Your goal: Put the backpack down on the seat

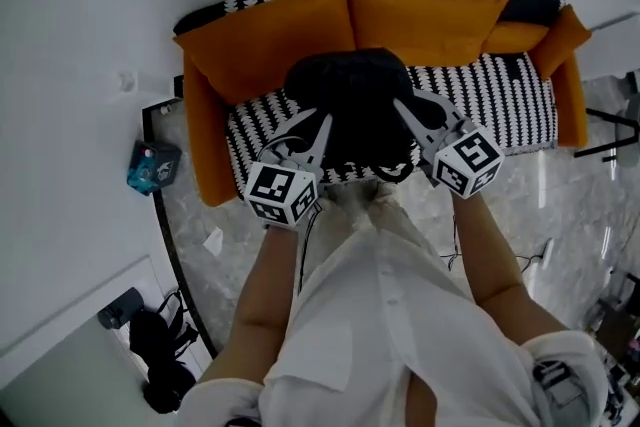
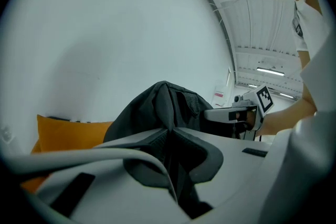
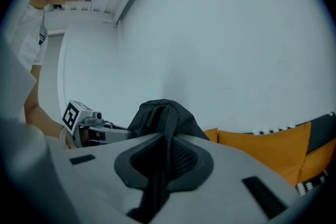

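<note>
Over the middle of the sofa's patterned seat [image 1: 505, 95], just in front of the orange cushions [image 1: 420, 15], the black backpack [image 1: 350, 105] hangs between our two grippers. The left tongs [image 2: 169, 136] are pinched narrow on a fold of its dark fabric at about the bag's 8 o'clock. The right tongs [image 3: 167, 141] are clamped the same way on cloth at its 3 o'clock.

To do this step well, we judge that both hands should go down together and level, so the bag meets the seat flat on its base instead of tipping towards 6 o'clock and off the front edge. We should leave both grips closed until the weight rests on the cover. It would also help to set it back towards 12 o'clock, so the cushions prop it up.

We cannot tell whether the base touches the seat yet, because the bag's own bulk covers that spot from above and neither gripper view looks beneath it. Which part each pair pinches, strap or shell, is hard to make out.
</note>
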`<state>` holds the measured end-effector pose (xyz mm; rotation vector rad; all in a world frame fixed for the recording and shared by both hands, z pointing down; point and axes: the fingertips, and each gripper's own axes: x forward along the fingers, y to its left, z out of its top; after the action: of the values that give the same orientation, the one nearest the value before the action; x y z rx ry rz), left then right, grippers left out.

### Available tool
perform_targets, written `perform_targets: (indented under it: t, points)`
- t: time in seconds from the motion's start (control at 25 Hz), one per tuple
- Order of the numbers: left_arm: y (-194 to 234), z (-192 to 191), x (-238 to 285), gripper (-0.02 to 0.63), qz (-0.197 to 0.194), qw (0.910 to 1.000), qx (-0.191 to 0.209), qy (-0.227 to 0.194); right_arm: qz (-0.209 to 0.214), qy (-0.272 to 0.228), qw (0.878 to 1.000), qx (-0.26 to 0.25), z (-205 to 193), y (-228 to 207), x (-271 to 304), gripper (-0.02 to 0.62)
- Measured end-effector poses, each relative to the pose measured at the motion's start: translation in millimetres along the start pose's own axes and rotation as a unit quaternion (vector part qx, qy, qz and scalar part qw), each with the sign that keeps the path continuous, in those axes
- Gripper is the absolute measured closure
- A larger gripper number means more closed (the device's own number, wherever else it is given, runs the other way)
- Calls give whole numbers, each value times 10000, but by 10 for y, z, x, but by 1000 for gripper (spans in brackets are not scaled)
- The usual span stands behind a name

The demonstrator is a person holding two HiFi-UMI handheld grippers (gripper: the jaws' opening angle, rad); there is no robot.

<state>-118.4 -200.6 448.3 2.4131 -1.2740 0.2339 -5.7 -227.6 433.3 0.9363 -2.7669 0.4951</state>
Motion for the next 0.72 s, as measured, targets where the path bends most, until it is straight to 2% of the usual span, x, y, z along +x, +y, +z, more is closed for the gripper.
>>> perform_targets:
  t: [0.36, 0.6, 0.72]
  points:
    - [396, -895, 329, 561, 191, 9948, -401, 914, -334, 870, 9949, 383, -921, -259, 414, 565]
    - [600, -1424, 530, 561, 358, 9879, -720, 1323, -452, 1460, 9864, 605, -1485, -423, 608, 565]
    - [650, -1552, 600, 561, 340, 9867, -848, 1347, -524, 1544, 9838, 748, -1636, -487, 659, 565]
